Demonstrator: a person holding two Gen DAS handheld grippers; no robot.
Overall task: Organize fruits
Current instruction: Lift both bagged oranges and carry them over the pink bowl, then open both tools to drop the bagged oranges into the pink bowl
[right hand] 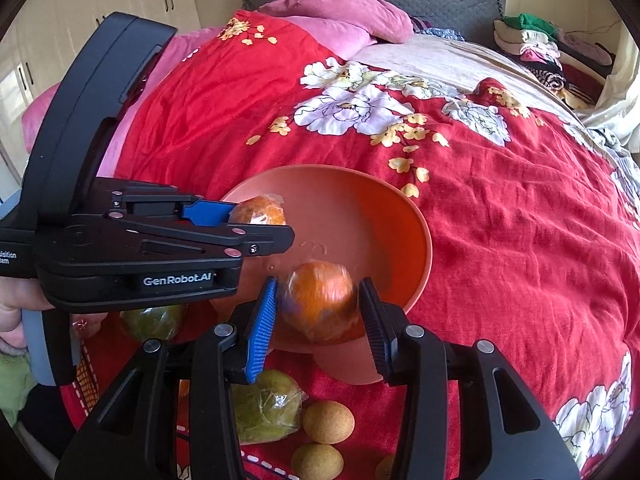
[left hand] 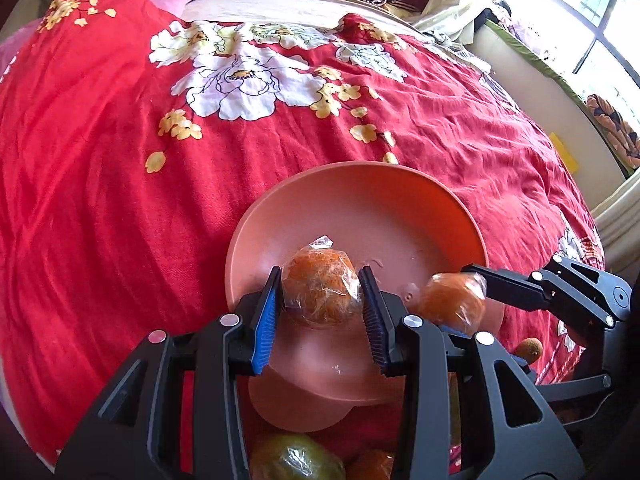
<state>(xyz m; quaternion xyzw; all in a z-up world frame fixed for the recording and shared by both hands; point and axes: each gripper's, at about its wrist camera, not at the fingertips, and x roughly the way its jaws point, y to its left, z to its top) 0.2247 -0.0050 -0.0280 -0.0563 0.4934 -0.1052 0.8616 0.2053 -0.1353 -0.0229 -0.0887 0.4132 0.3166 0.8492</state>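
Note:
A salmon-pink bowl [left hand: 360, 168] [right hand: 424, 240] sits on a red flowered bedspread [left hand: 100, 200]. My left gripper [left hand: 320, 272] [right hand: 260, 220] is shut on a plastic-wrapped orange [left hand: 316, 284] [right hand: 260, 210], held just above the bowl's inside. My right gripper [right hand: 319, 282] [left hand: 460, 300] reaches over the bowl's near rim. A second wrapped orange [right hand: 320, 304] [left hand: 448, 300] lies between its pads. That orange looks blurred, and a thin gap shows at each pad, so the right gripper is open.
Near the bowl's front lie wrapped green fruits [right hand: 268, 404] [right hand: 152, 322] and two tan round fruits [right hand: 328, 422] [right hand: 316, 460]. Pink pillows [right hand: 340, 4] and a clothes pile [right hand: 532, 44] are at the bed's far end. A hand [right hand: 12, 312] holds the left gripper.

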